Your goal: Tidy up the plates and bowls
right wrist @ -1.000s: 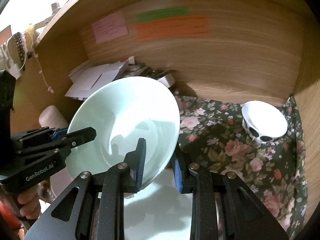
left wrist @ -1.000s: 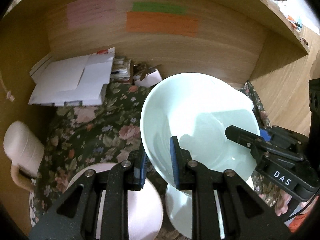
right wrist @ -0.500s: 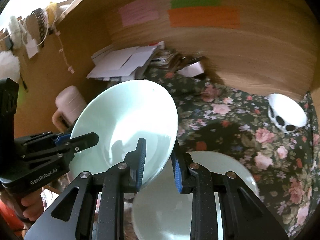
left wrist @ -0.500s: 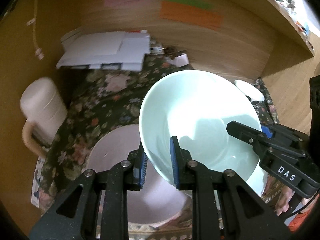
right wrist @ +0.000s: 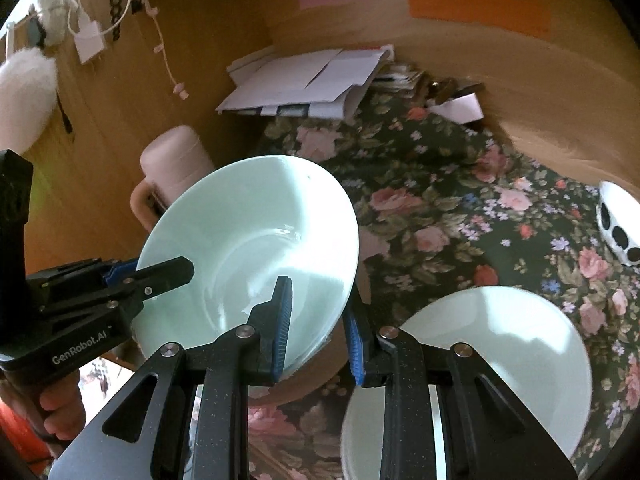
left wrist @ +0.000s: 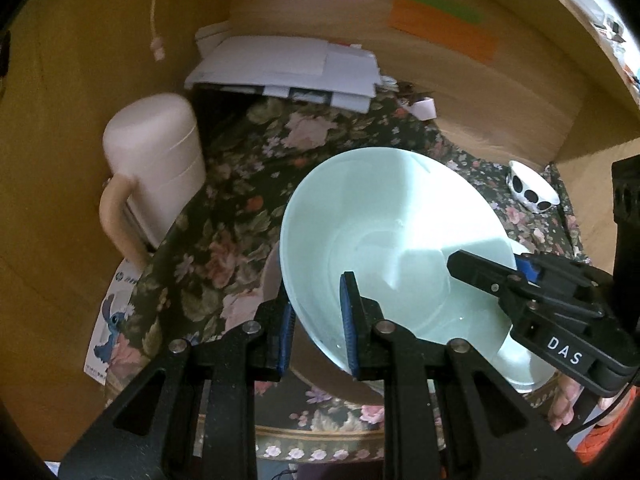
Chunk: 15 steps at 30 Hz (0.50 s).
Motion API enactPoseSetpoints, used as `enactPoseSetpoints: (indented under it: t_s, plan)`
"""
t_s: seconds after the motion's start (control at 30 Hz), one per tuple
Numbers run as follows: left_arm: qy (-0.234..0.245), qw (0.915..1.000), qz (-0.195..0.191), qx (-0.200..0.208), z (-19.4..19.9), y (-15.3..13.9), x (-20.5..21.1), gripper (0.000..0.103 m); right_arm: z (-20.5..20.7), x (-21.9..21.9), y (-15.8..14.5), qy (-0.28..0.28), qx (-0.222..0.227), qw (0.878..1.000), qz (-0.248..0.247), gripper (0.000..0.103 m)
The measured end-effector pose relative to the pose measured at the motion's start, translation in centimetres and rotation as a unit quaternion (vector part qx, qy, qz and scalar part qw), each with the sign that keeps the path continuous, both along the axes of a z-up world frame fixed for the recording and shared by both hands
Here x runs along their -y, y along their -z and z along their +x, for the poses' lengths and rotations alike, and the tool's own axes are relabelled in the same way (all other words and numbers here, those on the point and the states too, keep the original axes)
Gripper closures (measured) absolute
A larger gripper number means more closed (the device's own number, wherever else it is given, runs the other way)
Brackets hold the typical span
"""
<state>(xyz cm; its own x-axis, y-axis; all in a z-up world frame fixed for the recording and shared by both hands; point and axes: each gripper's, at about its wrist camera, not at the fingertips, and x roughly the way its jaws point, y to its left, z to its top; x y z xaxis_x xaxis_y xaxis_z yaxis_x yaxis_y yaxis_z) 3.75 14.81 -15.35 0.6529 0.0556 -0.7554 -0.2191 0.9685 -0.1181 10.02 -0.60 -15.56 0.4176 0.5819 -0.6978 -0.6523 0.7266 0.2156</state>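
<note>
I hold the pale green bowl (left wrist: pixel 384 240) between both grippers, lifted and tilted above the floral cloth (left wrist: pixel 240 200). My left gripper (left wrist: pixel 316 316) is clamped on the near rim, one blue pad inside the bowl and one outside. My right gripper (right wrist: pixel 316 320) is clamped on the opposite rim in the same way, one pad inside, one outside, so the bowl hangs between the two pinch points with its mouth facing up and toward the back wall.

Just under the bowl's lower edge a pink plate (left wrist: pixel 276 276) shows as a thin curved strip; I cannot tell whether the bowl touches it. On my right side, a pale green plate (right wrist: pixel 500 344) lies flat on the cloth, its near edge hidden behind my right finger.

To the left, a cream lidded mug (left wrist: pixel 156 168) stands upright close to the wooden side wall, near the bowl's left rim but apart from it. A stack of white papers (left wrist: pixel 288 68) lies at the back left corner. A small white bowl with black spots (right wrist: pixel 618 224) sits far right near the back wall, well apart from everything I hold. Between the mug, the papers and that spotted bowl the cloth is bare, and this is the open room around me.
</note>
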Motion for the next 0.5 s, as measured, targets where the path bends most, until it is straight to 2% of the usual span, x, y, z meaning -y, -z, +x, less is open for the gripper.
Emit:
enactPoseSetpoints:
  t_s: [0.5]
  plan:
    - [0.012, 0.9993, -0.025, -0.026, 0.3, 2.8, -0.9, 0.083, 0.5, -0.8, 1.4, -0.006, -0.023, 0.999, -0.024, 0.08]
